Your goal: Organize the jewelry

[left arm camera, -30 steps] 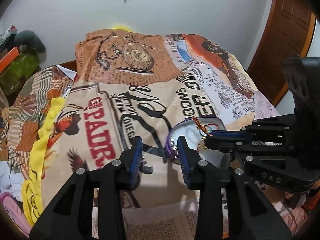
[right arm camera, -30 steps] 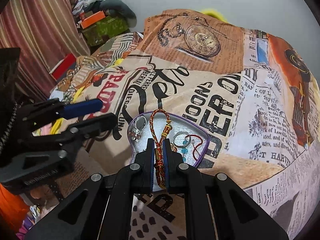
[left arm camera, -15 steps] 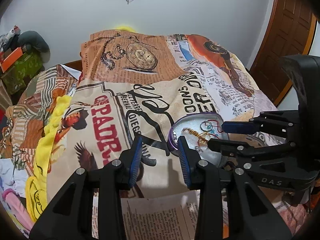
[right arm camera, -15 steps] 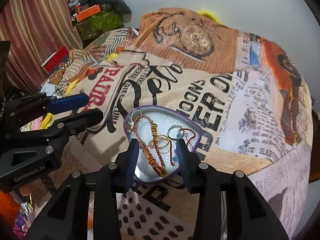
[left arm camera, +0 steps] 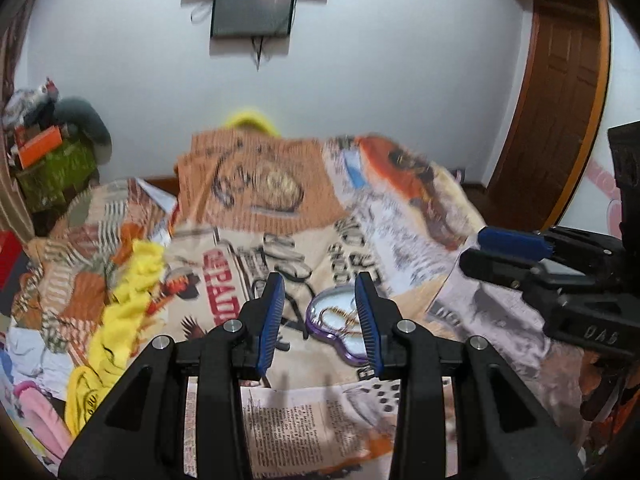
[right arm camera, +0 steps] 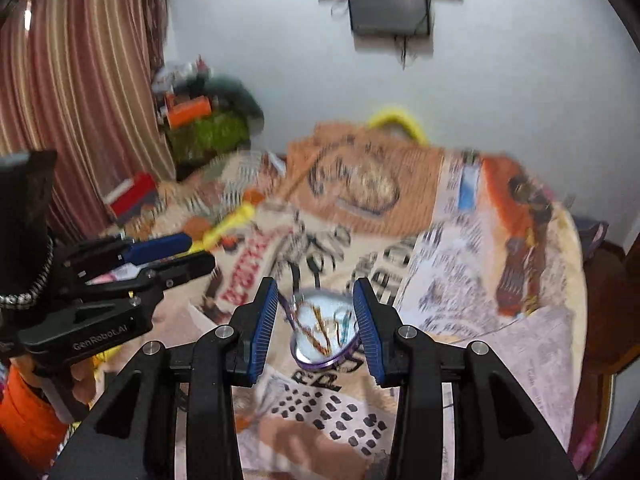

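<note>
A purple-rimmed heart-shaped tray point(right arm camera: 304, 356) lies on the printed bedspread; it also shows in the left wrist view point(left arm camera: 316, 326). Inside it lie a red-and-gold beaded bracelet point(right arm camera: 314, 330), rings and a blue-beaded piece point(right arm camera: 342, 326); the gold chain shows in the left wrist view point(left arm camera: 340, 314). My right gripper point(right arm camera: 315, 326) is open and empty, raised above and behind the tray. My left gripper point(left arm camera: 320, 320) is open and empty, also raised above the bed, left of the tray. Each gripper shows in the other's view: the left gripper point(right arm camera: 176, 256) and the right gripper point(left arm camera: 484, 248).
The printed bedspread point(left arm camera: 280, 200) covers the bed. Yellow cloth point(left arm camera: 128, 300) and clothes lie at its left. Boxes and a stuffed toy point(right arm camera: 204, 120) stand by the striped curtain point(right arm camera: 80, 80). A wooden door point(left arm camera: 560, 100) is at the right, a wall-mounted screen point(left arm camera: 252, 8) above.
The right gripper opened and let the bracelet fall into the tray. Both grippers then pulled back and up from the bed, so the tray looks smaller and the frames are blurred.
</note>
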The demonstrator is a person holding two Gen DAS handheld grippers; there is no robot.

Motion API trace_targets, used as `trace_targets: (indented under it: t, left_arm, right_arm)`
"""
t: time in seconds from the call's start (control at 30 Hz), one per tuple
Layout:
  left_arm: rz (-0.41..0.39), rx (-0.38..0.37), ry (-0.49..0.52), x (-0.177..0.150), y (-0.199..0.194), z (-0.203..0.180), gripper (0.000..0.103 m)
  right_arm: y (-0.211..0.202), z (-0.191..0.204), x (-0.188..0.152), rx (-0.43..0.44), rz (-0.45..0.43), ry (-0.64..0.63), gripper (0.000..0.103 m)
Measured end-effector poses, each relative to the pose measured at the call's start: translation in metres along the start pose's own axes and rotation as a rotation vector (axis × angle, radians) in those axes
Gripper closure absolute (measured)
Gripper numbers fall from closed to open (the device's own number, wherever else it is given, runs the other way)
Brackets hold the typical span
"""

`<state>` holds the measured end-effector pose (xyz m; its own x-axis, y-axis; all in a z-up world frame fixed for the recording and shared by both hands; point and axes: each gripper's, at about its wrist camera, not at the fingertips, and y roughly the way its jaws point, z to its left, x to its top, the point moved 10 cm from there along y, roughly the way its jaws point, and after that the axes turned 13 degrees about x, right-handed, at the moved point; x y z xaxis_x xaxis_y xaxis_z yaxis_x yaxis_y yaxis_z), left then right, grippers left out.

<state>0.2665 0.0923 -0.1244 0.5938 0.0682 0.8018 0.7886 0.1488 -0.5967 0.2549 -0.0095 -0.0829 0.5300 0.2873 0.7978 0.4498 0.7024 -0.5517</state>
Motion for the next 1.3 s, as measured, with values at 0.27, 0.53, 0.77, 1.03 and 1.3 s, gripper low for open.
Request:
trace_targets:
  t: [0.27,0.53,0.77,1.03,1.3]
  left_arm:
    - [-0.267,0.03,-0.017,0.032,-0.109,-0.007,0.057]
    - [-0.457,0.088,-0.038,0.031,-0.182,-0.013,0.031]
    - [-0.534,0.15,-0.079,0.024,-0.21,-0.005,0.001]
    - [-0.536,0.152,-0.08,0.014,-0.216,-0.008,0.0]
    - [-0.521,0.14,-0.086,0.01,-0.215,-0.009,0.0]
  right_arm:
    - [-0.102,0.057,0.029,-0.099,-0.302,-0.145,0.063]
    - [-0.162,0.09,0.027,-0.214,-0.527,-0.17,0.018]
    - [-0.172,0.088,0.023,-0.262,-0.584,-0.124,0.0]
    - [-0.173,0.088,0.018,-0.263,-0.568,-0.106,0.0]
    - [-0.183,0.086,0.006,-0.274,-0.568,-0.1,0.0]
